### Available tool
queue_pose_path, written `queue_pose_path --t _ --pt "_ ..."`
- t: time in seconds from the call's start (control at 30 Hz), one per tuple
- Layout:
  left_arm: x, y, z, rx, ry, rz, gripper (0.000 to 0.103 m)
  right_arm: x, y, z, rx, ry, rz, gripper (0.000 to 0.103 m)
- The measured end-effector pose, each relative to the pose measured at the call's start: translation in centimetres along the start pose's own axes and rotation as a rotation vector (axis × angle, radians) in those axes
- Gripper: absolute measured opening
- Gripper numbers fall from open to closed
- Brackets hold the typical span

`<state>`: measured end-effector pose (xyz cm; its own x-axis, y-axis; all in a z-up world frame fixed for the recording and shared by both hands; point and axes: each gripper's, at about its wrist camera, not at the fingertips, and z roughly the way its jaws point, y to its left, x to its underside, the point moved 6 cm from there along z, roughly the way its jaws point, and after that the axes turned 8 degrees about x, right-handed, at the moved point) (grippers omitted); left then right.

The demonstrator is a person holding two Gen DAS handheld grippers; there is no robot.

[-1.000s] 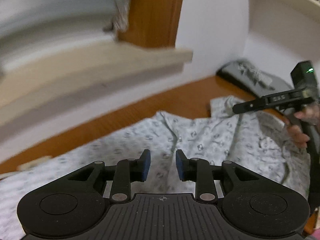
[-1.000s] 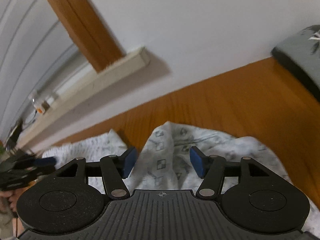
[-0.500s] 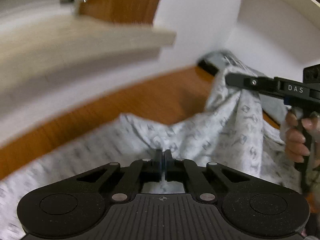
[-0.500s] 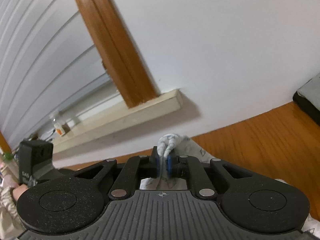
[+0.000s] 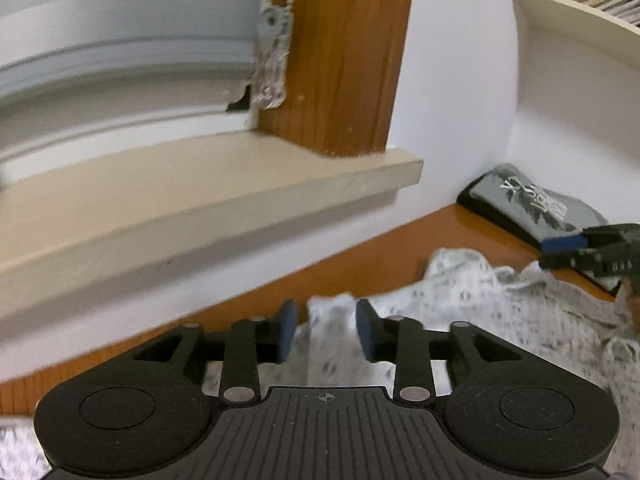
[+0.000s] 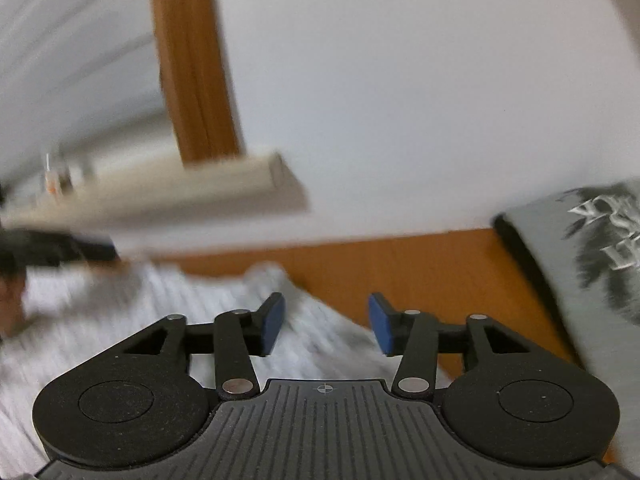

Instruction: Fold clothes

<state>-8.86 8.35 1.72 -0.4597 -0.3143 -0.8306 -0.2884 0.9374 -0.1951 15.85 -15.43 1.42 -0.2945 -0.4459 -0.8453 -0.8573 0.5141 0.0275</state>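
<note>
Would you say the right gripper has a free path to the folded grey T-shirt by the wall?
Probably yes: the right gripper is opening with nothing gripped, and only bare wooden table separates it from the grey T-shirt.

Motion blur smears the patterned garment (image 6: 120, 320) and windowsill (image 6: 180, 188)

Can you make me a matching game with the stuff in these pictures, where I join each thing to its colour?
Things:
1. Patterned garment spread on the table
2. Folded T-shirt with a printed design, by the wall
3. Wooden tabletop
4. Pads on the left gripper

Colours:
A. Orange-brown
B. Blue
C. White with small grey marks
D. Grey with a pale print

Pairs: 1-C, 2-D, 3-A, 4-B
</note>
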Motion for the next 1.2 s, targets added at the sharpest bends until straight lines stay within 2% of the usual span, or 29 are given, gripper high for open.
queue_pose_path --t 0.07,0.2,0.3,0.37,0.4,0.43,0.53,0.57,0.6,0.67,0.73,0.8,0.9,1.03,1.07,1.13,1.2 --pt "0.2 0.8 -0.6 -0.004 -0.005 -0.017 0.043 1.2 -0.2 0.0 -0.002 0.054 -0.071 0.054" --pt "0.3 2.5 -2.1 -0.013 -0.022 -0.064 0.048 2.7 0.5 1.4 0.094 0.113 -0.19 0.055" --pt "0.6 3.7 -3.5 -0.035 -0.031 -0.081 0.048 2.9 0.3 2.1 0.106 0.128 -0.191 0.052" --pt "1.0 4.4 -4.2 -0.048 -0.038 -0.094 0.048 2.8 0.0 2.1 0.098 0.122 -0.17 0.016" --pt "1.3 4.9 -4.6 -0.053 -0.043 -0.103 0.048 2.5 -0.4 1.8 0.098 0.107 -0.145 0.005" --pt "1.6 5.3 -5.0 -0.057 -0.049 -0.115 0.049 2.2 -0.8 1.4 0.103 0.087 -0.12 0.004" --pt "3.0 6.9 -5.8 -0.064 -0.056 -0.162 0.054 1.1 -4.2 -1.6 0.232 -0.029 0.001 0.003" --pt "3.5 7.4 -5.9 -0.062 -0.053 -0.181 0.054 0.8 -5.5 -2.6 0.271 -0.054 0.045 0.003" --pt "3.8 7.8 -6.0 -0.06 -0.052 -0.192 0.054 1.0 -6.3 -2.6 0.272 -0.023 0.06 0.004" --pt "4.5 8.5 -6.2 -0.058 -0.05 -0.213 0.054 1.4 -7.0 -2.3 0.314 0.043 0.035 0.016" --pt "4.9 8.9 -6.4 -0.046 -0.059 -0.222 0.055 0.9 -7.3 -3.1 0.397 0.028 0.026 0.037" --pt "5.1 9.2 -6.6 -0.037 -0.075 -0.228 0.058 -0.1 -6.6 -4.2 0.437 -0.036 0.02 0.047" --pt "5.3 9.6 -6.5 -0.03 -0.086 -0.237 0.058 -1.4 -4.0 -4.6 0.422 -0.102 -0.022 0.047" --pt "5.9 9.9 -6.4 -0.043 -0.073 -0.238 0.058 -3.1 -2.1 -4.7 0.466 -0.131 -0.07 0.047" --pt "5.9 9.9 -6.5 -0.04 -0.081 -0.239 0.059 -3.4 -2.1 -4.7 0.453 -0.111 -0.074 0.048" --pt "6.0 10.0 -6.8 -0.037 -0.087 -0.241 0.06 -3.2 -2.6 -3.4 0.417 0.015 -0.132 0.055" --pt "6.0 10.1 -6.8 -0.032 -0.086 -0.25 0.06 -2.1 -4.2 -2.6 0.438 0.095 -0.169 0.055"
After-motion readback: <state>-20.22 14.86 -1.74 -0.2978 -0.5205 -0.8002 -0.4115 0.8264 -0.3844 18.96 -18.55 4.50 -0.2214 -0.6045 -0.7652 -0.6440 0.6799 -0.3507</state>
